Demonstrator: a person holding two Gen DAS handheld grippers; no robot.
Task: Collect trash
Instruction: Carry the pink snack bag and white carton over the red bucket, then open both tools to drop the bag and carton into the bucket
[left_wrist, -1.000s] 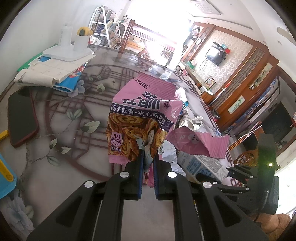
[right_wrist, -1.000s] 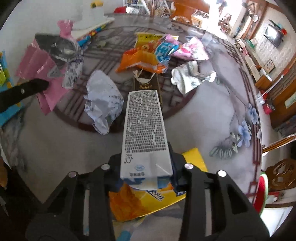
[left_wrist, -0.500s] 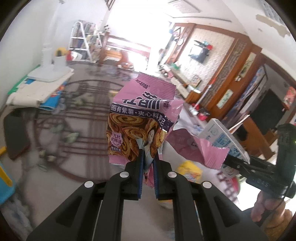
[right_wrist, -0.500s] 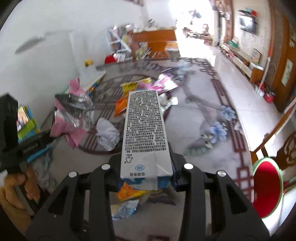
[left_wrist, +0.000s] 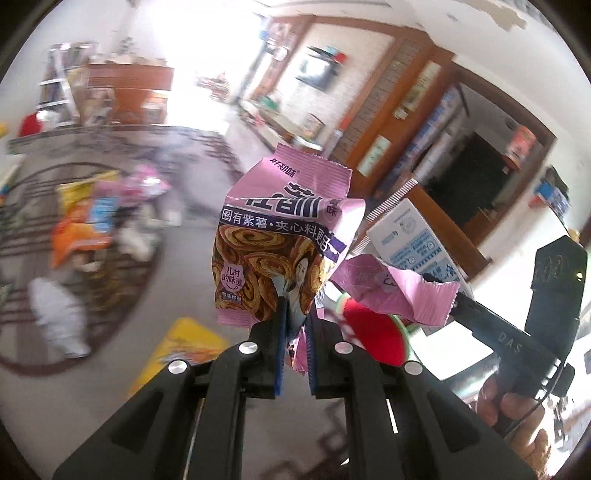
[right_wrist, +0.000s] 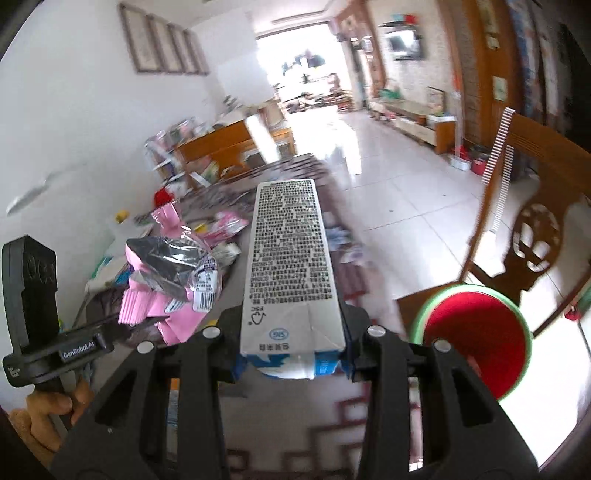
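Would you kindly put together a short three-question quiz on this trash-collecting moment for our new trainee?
1. True or false: the left gripper is shut on the pink snack wrapper.
2. What does the right gripper hold? A) a crumpled tissue B) the milk carton C) nothing
3. Fill in: the red bin has a ____ rim.

Key:
1. True; the wrapper's lower edge is pinched between the pads.
2. B; the carton stands lengthwise between the jaws.
3. Green; the bin sits beside the wooden chair, to the right of the carton.
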